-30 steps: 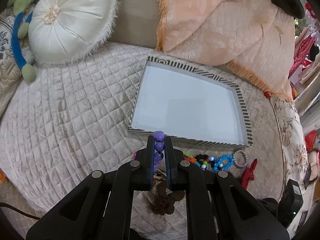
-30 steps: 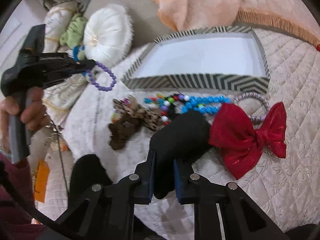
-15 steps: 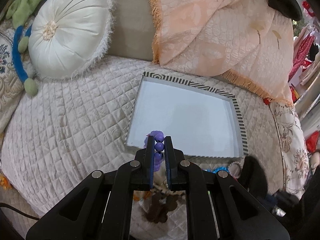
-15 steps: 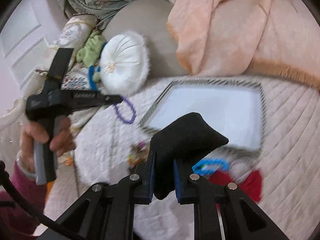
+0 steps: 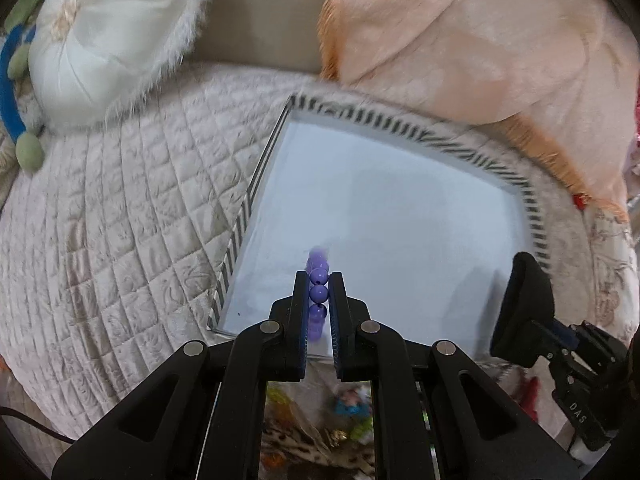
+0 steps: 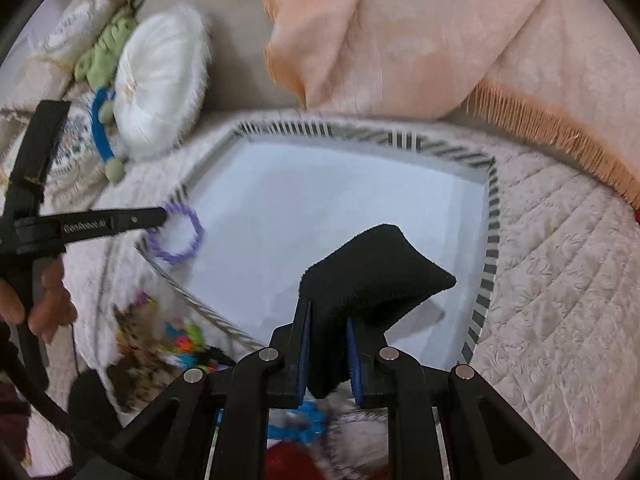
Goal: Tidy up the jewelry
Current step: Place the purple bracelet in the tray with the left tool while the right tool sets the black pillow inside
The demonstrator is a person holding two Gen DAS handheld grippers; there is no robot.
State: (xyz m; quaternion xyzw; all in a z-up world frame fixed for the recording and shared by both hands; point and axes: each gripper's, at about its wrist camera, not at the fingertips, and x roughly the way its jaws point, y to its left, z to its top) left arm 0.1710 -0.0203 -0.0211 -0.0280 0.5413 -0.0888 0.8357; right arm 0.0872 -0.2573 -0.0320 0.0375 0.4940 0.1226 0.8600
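Observation:
My left gripper (image 5: 319, 280) is shut on a purple bead bracelet (image 5: 318, 284) and holds it above the near left corner of the zebra-striped tray (image 5: 400, 128). The bracelet hangs as a ring in the right wrist view (image 6: 176, 236) from the left gripper (image 6: 162, 216). My right gripper (image 6: 328, 312) is shut on a black velvet cushion (image 6: 372, 276) above the tray's (image 6: 490, 240) right side. The cushion also shows in the left wrist view (image 5: 524, 308). The tray's white inside holds nothing.
A pile of bead bracelets, a leopard-print hair tie and a red bow (image 6: 288, 460) lies on the quilted bed (image 5: 120, 220) in front of the tray. A round white pillow (image 5: 108, 36) and a peach blanket (image 5: 460, 40) lie behind it.
Both grippers have moved forward from the jewelry pile over the tray. The bracelet now hangs above the tray's left corner, the cushion above its right side.

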